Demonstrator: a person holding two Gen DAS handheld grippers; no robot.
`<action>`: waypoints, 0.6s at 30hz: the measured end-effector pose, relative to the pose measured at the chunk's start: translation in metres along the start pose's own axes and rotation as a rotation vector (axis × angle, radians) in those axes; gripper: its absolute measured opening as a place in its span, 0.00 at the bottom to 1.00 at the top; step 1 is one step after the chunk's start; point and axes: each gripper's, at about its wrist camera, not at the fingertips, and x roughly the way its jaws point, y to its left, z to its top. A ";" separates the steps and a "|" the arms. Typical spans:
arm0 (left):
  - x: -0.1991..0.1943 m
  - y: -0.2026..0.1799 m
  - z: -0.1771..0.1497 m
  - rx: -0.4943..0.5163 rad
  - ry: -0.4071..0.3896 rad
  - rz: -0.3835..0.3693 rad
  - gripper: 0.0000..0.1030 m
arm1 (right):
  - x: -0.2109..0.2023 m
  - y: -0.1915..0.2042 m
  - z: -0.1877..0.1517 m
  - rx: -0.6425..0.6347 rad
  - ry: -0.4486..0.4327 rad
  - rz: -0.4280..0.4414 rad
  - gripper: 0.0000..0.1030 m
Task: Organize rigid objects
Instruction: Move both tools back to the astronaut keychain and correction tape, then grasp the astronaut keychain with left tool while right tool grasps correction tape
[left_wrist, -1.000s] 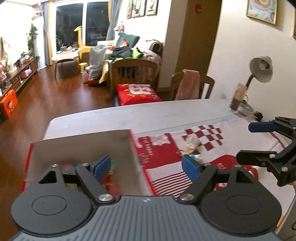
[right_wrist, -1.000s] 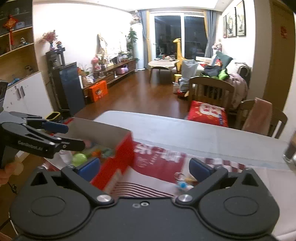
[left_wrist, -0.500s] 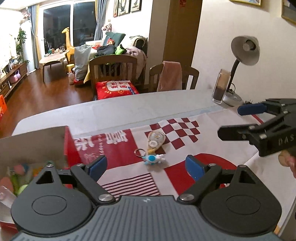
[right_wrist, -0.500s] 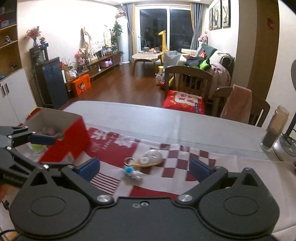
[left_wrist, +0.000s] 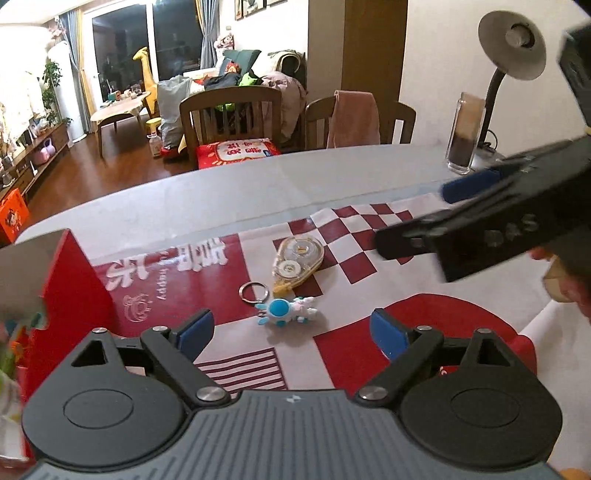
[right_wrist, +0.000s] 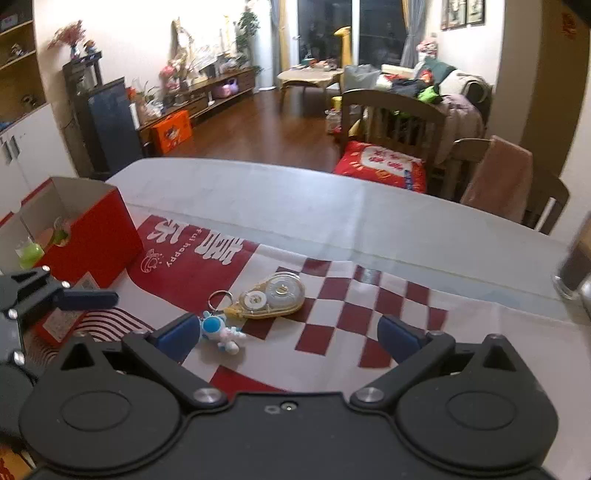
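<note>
Left wrist view: my left gripper gaped empty, keychain at twelve o'clock. My right gripper likewise stood spread, correction tape at twelve.

Your red box is chopped off by the left edge in the left wrist view, and whatever's inside is just colourful smear there. From the right wrist view its near wall hides most of the contents too; you only get a green blob. The right gripper comes in blurred from the right edge, its lettering barely readable and the body out of frame. Your hand behind it is mostly hidden. The glass jar is streaked and cut by the right edge. The keychain figure's details are too small to make out.
</note>
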 end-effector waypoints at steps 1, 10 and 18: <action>0.004 -0.002 -0.001 -0.005 0.001 0.001 0.89 | 0.007 0.000 0.001 -0.011 0.006 0.005 0.99; 0.047 -0.014 -0.007 -0.023 -0.014 0.064 0.89 | 0.066 -0.003 0.014 -0.043 0.057 0.035 1.00; 0.080 -0.005 -0.009 -0.045 0.015 0.085 0.89 | 0.104 -0.006 0.018 0.029 0.097 0.062 0.99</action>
